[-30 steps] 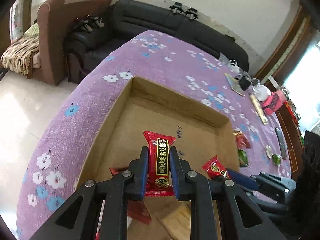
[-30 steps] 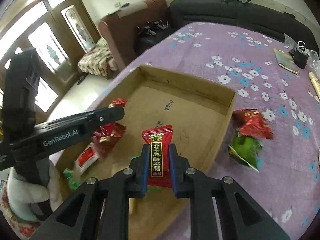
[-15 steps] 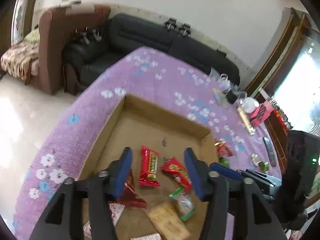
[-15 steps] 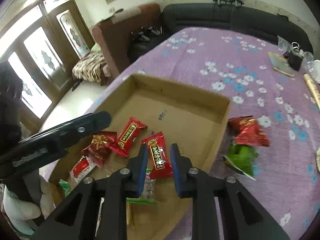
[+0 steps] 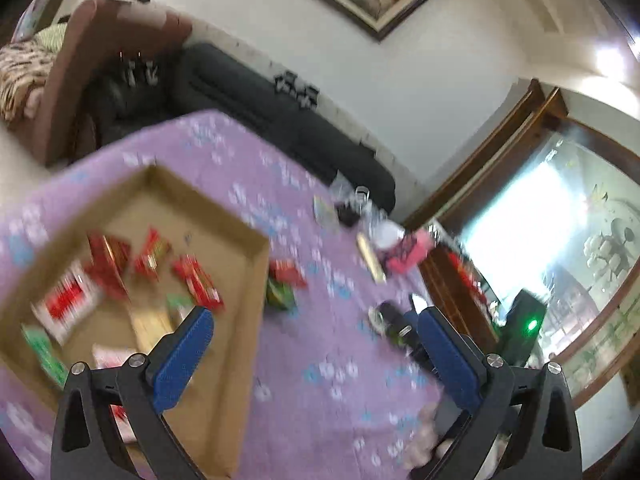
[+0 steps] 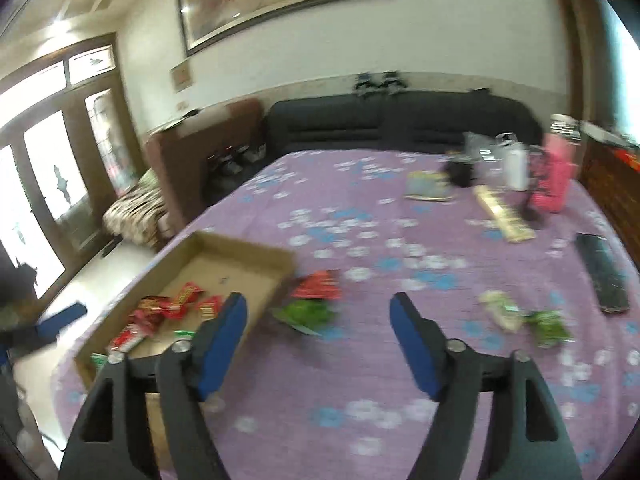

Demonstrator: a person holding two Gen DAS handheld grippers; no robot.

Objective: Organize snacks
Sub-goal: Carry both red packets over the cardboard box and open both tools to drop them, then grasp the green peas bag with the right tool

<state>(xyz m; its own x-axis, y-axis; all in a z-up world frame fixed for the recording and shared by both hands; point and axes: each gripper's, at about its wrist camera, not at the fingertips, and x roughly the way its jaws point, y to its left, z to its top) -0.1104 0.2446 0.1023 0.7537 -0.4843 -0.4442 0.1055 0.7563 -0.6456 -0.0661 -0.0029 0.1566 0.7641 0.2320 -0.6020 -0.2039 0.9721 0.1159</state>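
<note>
Cardboard tray [image 6: 256,249], shallow, open-topped, set near one edge of a table under a purple floral tablecloth [image 6: 360,216]; taken as the landmark. Inside the tray: several red snack packets [image 6: 176,304], one red-and-white packet [image 5: 64,304], green-wrapped pieces along the near wall [image 5: 44,354]; detail blurred. Just outside the tray's right wall, on the cloth: one red packet [image 6: 318,285] and one green packet [image 6: 306,313], lying side by side and apparently touching. Further right of the tray, well apart from it: a pale-and-green wrapped snack pair [image 6: 524,318], then a black remote [image 6: 602,276]. Beyond the tray toward the far end of the table: a long yellow box [image 6: 504,212], a pink item [image 6: 554,184], a white container [image 6: 516,168], a dark pouch [image 6: 460,172]. Left gripper [image 5: 312,320]: fingers spread wide, holding nothing, above the tray's right wall. Right gripper [image 6: 318,302]: fingers spread wide, holding nothing, above the cloth just right of the tray. Black sofa [image 6: 400,124] behind the table.
</note>
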